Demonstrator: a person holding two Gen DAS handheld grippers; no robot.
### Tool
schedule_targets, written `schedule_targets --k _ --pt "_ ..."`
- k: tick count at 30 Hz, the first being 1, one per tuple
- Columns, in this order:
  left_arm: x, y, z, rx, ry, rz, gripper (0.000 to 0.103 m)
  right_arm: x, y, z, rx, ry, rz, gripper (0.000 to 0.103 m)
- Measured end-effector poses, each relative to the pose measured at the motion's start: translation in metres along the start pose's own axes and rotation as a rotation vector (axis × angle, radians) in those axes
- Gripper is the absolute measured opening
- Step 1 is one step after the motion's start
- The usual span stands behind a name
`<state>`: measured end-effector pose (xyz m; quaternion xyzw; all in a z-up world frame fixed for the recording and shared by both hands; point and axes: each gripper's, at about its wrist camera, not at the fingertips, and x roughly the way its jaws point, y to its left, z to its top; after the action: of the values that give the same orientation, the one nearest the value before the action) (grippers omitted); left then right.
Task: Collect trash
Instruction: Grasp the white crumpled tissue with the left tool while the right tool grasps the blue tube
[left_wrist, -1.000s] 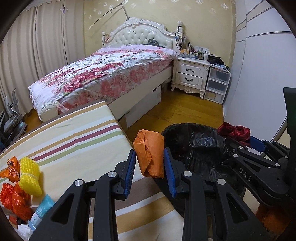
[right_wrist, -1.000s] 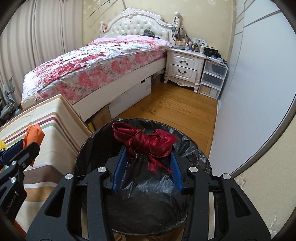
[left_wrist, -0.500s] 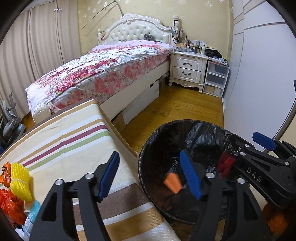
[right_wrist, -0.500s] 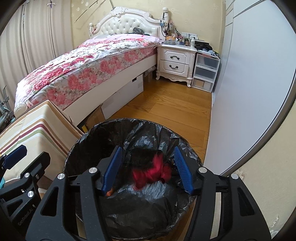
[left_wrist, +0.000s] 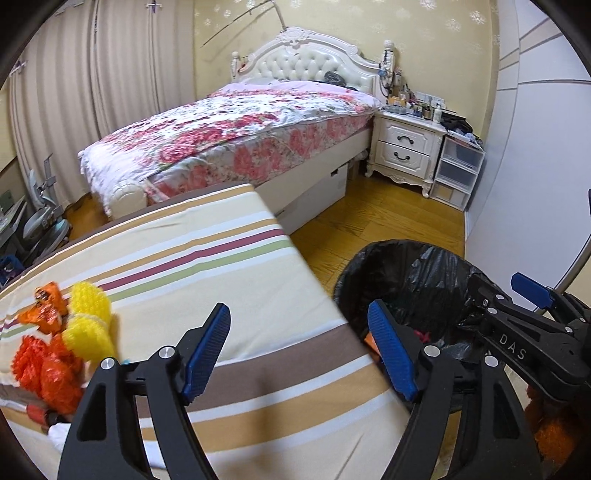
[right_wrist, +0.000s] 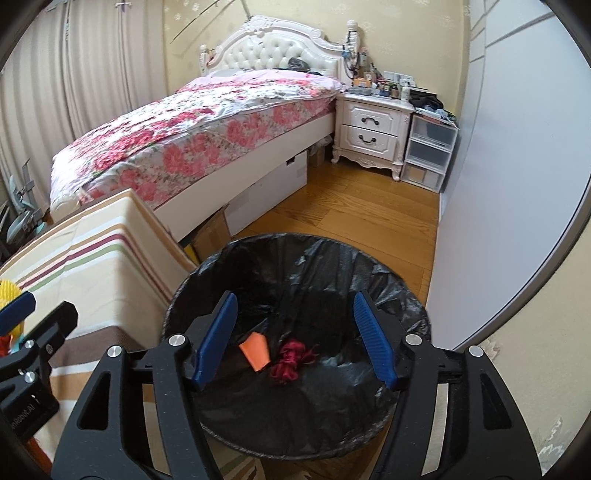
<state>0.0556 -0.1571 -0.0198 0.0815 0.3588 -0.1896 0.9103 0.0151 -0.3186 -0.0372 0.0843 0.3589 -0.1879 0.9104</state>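
At nine o'clock of the left gripper (left_wrist: 299, 350), whose empty jaws are opening, the trash pile (left_wrist: 62, 347) lies on the striped table (left_wrist: 221, 258), nearer this hand. The right gripper (right_wrist: 293, 341), opening and empty, hangs over the bin (right_wrist: 369, 280); orange scrap (right_wrist: 255, 350) and red wrapper (right_wrist: 291, 360) lie inside.

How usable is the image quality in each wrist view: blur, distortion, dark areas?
Left wrist: strong fisheye bend, black corner vignette; striped table edge and yellow foam net slightly motion-smeared.
Right wrist: sharper; orange wrapper and red scrap readable inside the black-lined bin, whose depths are dim.
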Motion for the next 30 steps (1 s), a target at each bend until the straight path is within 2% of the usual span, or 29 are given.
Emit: schedule_targets --k 12,23,30 --pt "-0.043 0.069 -0.03 -0.101 -0.01 0.134 0.075 -0.026 0.069 -0.025 -0.134 0.02 0.127 0.064" --pt "-0.074 0.125 -0.074 -0.182 0.008 0.25 0.075 -0.055 0.132 -0.043 -0.249 0.018 0.251 0.064" --pt "-0.075 0.148 -0.094 -0.223 0.036 0.265 0.075 -0.063 0.16 -0.057 -0.313 0.034 0.289 0.064"
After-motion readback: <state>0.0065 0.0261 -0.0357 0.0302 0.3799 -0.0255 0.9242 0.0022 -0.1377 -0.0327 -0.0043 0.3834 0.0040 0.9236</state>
